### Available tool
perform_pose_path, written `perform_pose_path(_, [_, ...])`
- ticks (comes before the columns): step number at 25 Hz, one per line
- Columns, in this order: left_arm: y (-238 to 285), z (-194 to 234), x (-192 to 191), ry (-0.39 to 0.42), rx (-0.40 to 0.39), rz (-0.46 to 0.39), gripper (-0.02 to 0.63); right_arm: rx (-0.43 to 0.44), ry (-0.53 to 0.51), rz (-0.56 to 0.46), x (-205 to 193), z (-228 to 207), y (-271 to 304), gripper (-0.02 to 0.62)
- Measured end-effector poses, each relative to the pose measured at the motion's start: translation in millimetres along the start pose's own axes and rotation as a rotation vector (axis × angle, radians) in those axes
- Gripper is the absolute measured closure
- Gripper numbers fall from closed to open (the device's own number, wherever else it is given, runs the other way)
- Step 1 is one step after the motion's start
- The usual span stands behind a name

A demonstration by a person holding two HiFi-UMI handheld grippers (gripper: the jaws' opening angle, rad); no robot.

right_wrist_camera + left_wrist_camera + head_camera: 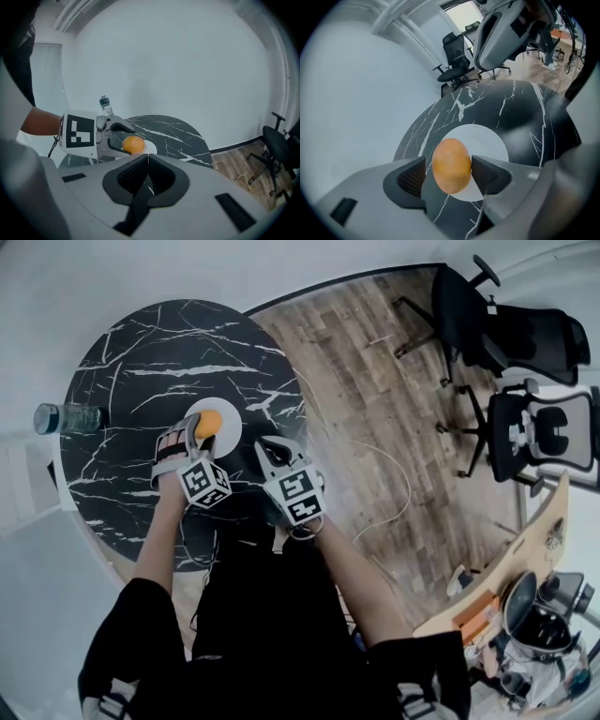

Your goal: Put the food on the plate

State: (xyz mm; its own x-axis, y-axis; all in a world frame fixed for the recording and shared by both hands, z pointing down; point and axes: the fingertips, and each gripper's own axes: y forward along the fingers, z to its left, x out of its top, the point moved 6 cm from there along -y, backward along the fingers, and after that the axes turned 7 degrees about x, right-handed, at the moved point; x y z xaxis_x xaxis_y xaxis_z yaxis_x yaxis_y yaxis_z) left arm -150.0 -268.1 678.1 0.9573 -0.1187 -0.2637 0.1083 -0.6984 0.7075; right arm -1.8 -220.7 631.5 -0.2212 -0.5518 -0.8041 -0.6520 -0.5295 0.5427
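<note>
Round black marble-patterned tabletop (122, 381) on wood flooring. A bottle (67, 417) stands at its left edge, clear of the work. Your left tool (192, 439) pinches the orange egg-shaped food (451, 164) across its middle, both pads bearing on it. It is held over the white plate (492, 140), judged ready for release; contact with the plate cannot be confirmed. Your right tool (148, 163) is pressed together, empty, set beside, evidently to leave the drop path free. Office chairs (525, 381) stand well apart at right.

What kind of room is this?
Probably an office or workroom: black office chairs stand on the wood floor, a cluttered desk stands nearby, and there is a round black marble table.
</note>
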Motion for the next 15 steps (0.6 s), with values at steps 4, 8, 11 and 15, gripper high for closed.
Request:
perform_pose_path(4, [-3.7,-0.3,-0.5,-0.023,-0.002,0.001,0.304,0.002,-0.001,-0.006,1.9,0.3,-1.3,0.597])
perform_pose_path(8, [-10.5,-1.9,-0.7,-0.044,0.005,0.009,0.304,0.013,-0.001,-0.008,2.0,2.7,-4.5,0.597])
perform_pose_path(11, [-18.2,-2.5,-0.7,-0.078,0.015,0.017,0.304,0.023,-0.007,-0.011,3.0,4.9,-7.6,0.597])
perform_pose_path(15, [-33.4,-5.7,-2.0,-0.147,0.032,0.037,0.304,0.043,-0.02,-0.027,7.6,9.6,-14.7,0.597])
